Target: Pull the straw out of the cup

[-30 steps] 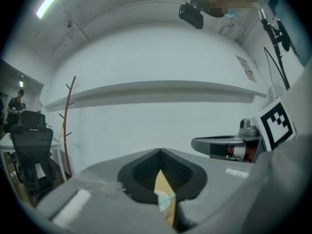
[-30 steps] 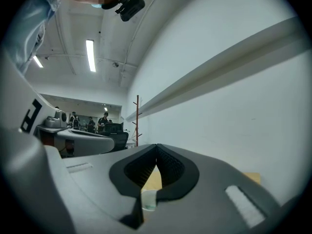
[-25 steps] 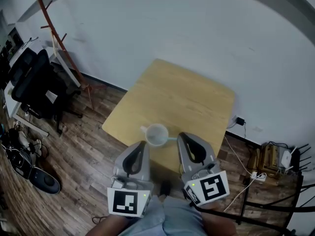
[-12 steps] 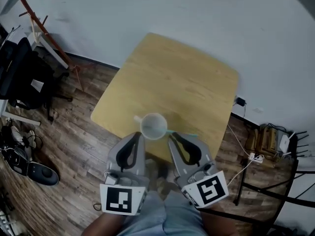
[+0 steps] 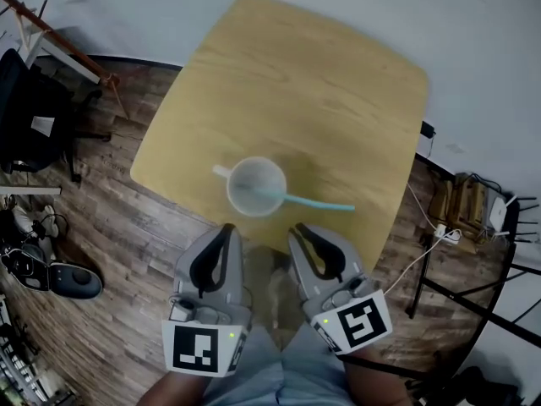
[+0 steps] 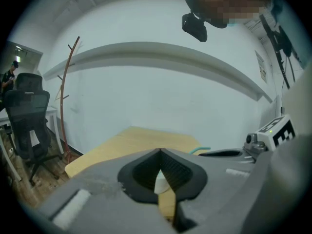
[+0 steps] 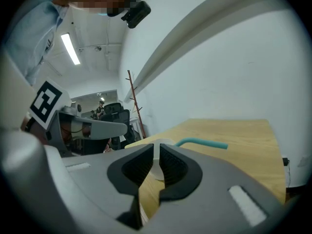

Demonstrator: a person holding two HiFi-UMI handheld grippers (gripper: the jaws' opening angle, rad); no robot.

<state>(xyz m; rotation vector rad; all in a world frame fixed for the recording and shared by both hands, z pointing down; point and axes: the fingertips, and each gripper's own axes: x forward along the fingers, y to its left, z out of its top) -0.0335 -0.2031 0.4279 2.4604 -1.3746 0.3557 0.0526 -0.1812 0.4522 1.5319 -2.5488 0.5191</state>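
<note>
On the light wooden table [image 5: 321, 100], close to its near edge, a white cup [image 5: 256, 186] with a small handle on its left side. Inside the cup, a turquoise straw [image 5: 314, 201], leaning over the rim to the right, with the free end out over the tabletop.

Left gripper [image 5: 226, 231] just off the near table edge, below and a little left of the cup, not touching it. Jaws pressed together at the tips, with nothing between them.

Right gripper [image 5: 293, 233] just beside the left one, below the cup on the straw's side, apart from both cup and straw. Jaws opening, with only a narrow gap, nothing pinched; through the gap, only the cup farther away.

Under both grippers, dark wooden floor [image 5: 110, 235]. At far left, a black office chair [image 5: 34, 112].
</note>
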